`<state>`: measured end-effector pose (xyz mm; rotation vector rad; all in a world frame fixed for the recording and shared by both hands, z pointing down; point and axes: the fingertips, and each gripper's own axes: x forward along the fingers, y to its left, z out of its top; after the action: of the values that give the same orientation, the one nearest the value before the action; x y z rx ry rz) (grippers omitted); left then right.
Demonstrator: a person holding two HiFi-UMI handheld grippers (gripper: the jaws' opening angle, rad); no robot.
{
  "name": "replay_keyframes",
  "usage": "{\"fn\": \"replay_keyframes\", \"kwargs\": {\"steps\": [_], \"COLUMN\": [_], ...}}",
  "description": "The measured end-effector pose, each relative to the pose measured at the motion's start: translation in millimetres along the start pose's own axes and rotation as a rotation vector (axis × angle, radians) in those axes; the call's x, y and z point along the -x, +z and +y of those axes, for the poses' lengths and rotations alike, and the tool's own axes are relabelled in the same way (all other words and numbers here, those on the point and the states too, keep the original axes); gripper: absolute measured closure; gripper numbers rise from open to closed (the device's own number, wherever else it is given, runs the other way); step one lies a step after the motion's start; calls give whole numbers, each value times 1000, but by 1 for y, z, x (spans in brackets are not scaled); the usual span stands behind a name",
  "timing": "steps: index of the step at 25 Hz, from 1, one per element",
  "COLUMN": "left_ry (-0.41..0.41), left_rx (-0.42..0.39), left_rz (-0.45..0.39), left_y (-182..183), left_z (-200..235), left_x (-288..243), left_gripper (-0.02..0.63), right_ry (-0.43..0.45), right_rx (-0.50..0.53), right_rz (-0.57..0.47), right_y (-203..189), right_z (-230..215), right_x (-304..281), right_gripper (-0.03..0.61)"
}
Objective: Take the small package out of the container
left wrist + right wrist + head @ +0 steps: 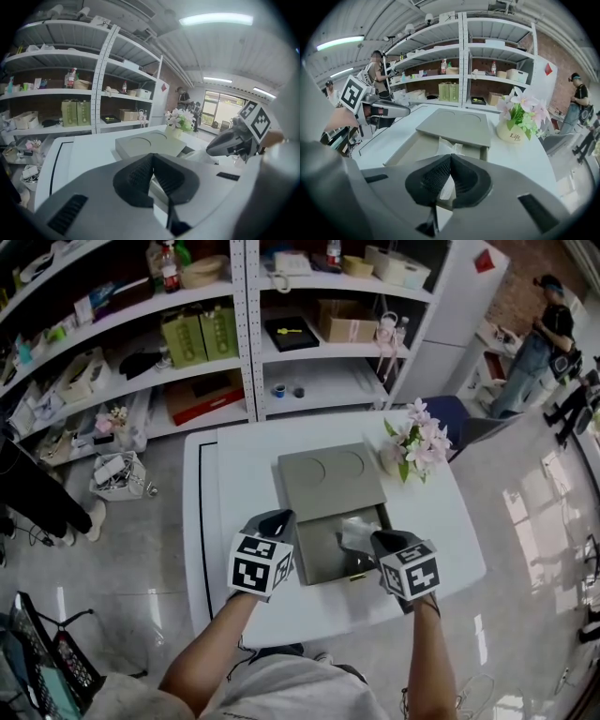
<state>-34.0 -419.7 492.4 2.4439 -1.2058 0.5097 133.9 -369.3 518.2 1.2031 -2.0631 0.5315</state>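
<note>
A grey box-shaped container (322, 565) lies on the white table (230, 493), its lid (328, 479) slid back so the near half stands uncovered. A small, crinkly translucent package (357, 532) sits at the uncovered part's right side. My right gripper (377, 542) is shut on the package; in the right gripper view the white wrap (449, 146) sticks up past the closed right gripper (450, 159). My left gripper (278, 521) is at the container's left rim, and in its own view the left gripper (152, 157) is shut with nothing between its pads.
A pot of pink flowers (413, 443) stands just right of the lid. Metal shelving (246, 324) full of boxes runs behind the table. A person (539, 338) stands far right. The table's front edge is close to my arms.
</note>
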Motion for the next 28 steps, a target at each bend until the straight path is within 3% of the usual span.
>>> {"fn": "replay_keyframes", "kwargs": {"steps": [15,28], "left_ry": [91,177], "left_rx": [-37,-52], "left_rz": [-63,-114], "left_y": [20,23], "left_z": [-36,-72], "left_x": [44,95], "left_gripper": [611,611], "right_ry": [-8,20], "right_rx": [59,47], "right_rz": [-204,-403], "right_y": [31,40], "right_z": [0,11], "right_x": [77,153], "right_gripper": [572,572]}}
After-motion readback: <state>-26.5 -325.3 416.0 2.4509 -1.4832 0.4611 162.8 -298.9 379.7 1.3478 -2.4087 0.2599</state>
